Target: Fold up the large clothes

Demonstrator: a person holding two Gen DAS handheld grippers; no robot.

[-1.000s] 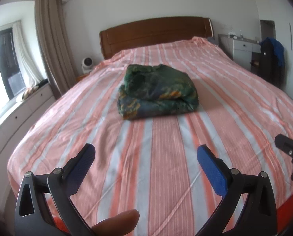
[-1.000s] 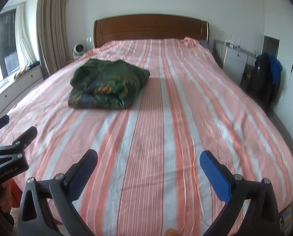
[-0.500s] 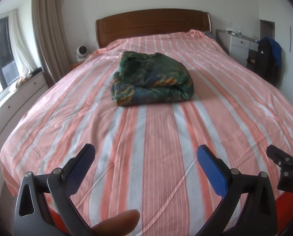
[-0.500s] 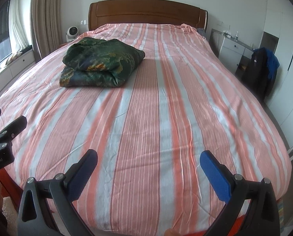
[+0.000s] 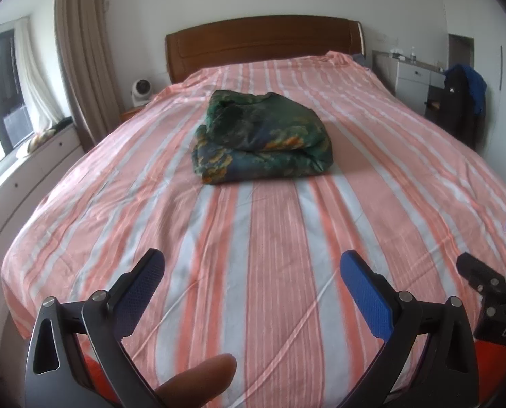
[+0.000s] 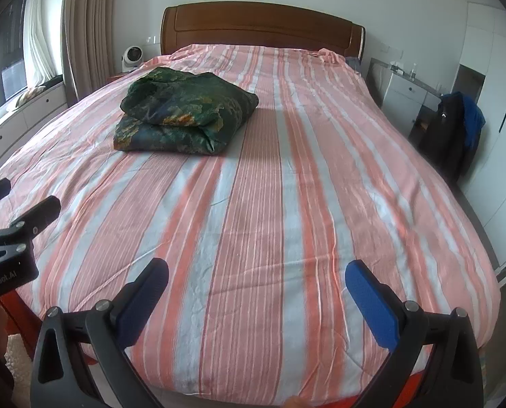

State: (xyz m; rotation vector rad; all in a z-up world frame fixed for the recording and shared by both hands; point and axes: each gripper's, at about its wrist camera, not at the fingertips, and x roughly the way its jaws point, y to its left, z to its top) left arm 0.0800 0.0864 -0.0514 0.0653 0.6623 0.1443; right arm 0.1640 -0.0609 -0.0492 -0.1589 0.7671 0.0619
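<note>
Striped bed [image 5: 273,272] lying flat | folded green garment [image 5: 263,139] sitting mid-bed | left gripper [image 5: 253,272] hovering, spread | right gripper [image 6: 256,275] hovering, spread, both well apart from garment

A bed [image 5: 273,272] under a pink, orange and white striped sheet [image 6: 287,204] fills the room, its wooden headboard [image 5: 263,44] at the wall; a small white fan [image 5: 140,90] stands left of it; dark and blue clothing [image 6: 457,129] hangs at the right, beside white drawers [image 5: 412,81]; beige curtains [image 5: 79,68] hang left
</note>
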